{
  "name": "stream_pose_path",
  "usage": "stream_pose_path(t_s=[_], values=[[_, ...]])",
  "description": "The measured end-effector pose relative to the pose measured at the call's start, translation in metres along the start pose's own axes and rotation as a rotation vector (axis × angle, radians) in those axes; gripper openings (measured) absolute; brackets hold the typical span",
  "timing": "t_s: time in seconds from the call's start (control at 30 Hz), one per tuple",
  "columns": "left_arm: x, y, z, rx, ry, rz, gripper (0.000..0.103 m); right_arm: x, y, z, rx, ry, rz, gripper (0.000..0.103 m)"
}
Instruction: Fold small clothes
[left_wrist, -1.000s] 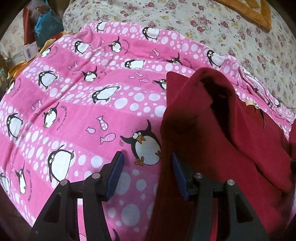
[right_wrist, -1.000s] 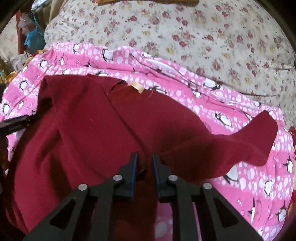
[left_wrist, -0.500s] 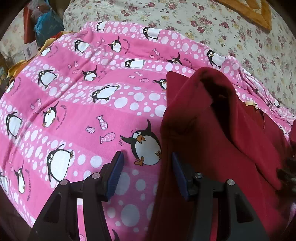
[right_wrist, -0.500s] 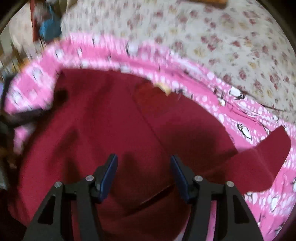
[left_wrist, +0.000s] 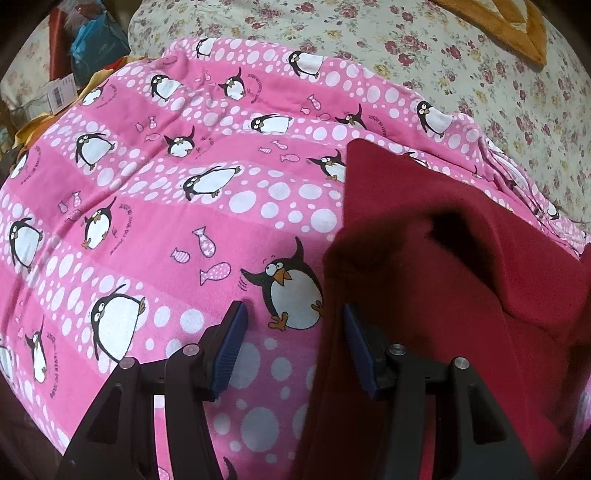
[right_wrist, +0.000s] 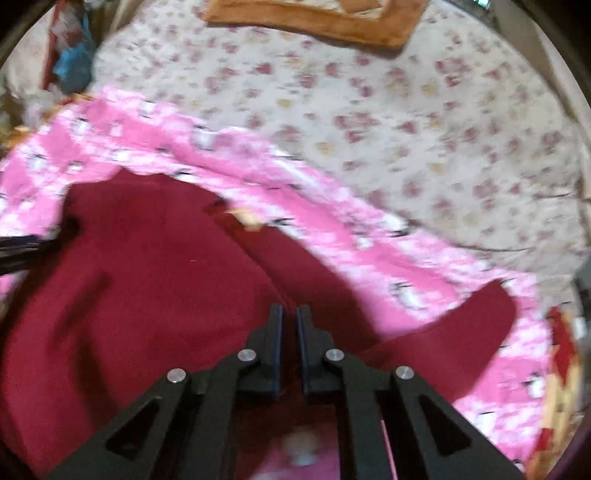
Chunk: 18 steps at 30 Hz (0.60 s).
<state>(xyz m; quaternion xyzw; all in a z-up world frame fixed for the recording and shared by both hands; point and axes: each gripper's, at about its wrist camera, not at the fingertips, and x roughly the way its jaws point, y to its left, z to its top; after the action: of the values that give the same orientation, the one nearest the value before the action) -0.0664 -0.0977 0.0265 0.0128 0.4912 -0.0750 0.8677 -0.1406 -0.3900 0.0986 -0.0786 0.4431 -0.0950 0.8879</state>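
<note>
A dark red garment is spread on a pink penguin-print blanket that covers the near part of a bed with a floral sheet. The left gripper is held with jaws partly open over the garment's left edge, nothing gripped. The right gripper has just been closing; its jaws are nearly together, apparently pinching a fold of the red fabric.

The garment in front of me is plain dark red. Under it my blanket is pink with white dots, penguins and small fish. The sheet beyond is cream with red roses.
</note>
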Motion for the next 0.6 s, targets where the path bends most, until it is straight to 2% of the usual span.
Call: stream_pose_path(t_s=[0.1, 0.2, 0.3, 0.33, 0.4, 0.53, 0.6], values=[[-0.001, 0.0, 0.0, 0.0, 0.001, 0.001, 0.033, 0.027, -0.007, -0.001, -0.004, 0.061, -0.071, 0.007], [-0.008, 0.006, 0.001, -0.028, -0.007, -0.022, 0.033, 0.052, -0.017, -0.008, 0.055, 0.152, -0.059, 0.009], [-0.028, 0.011, 0.001, -0.044, -0.088, -0.029, 0.033, 0.039, -0.029, -0.012, 0.17, 0.126, -0.023, 0.029], [-0.034, 0.012, 0.002, -0.051, -0.115, -0.031, 0.033, 0.033, -0.029, -0.012, 0.187, 0.107, -0.005, 0.036], [-0.042, 0.011, 0.01, -0.066, -0.157, -0.056, 0.033, 0.016, -0.025, -0.011, 0.201, 0.059, 0.072, 0.042], [-0.036, 0.008, 0.034, -0.099, -0.144, -0.109, 0.033, 0.012, 0.005, -0.006, 0.165, 0.071, 0.278, 0.045], [-0.027, 0.004, 0.044, -0.109, -0.124, -0.148, 0.033, 0.02, 0.019, -0.006, 0.146, 0.093, 0.318, 0.045]])
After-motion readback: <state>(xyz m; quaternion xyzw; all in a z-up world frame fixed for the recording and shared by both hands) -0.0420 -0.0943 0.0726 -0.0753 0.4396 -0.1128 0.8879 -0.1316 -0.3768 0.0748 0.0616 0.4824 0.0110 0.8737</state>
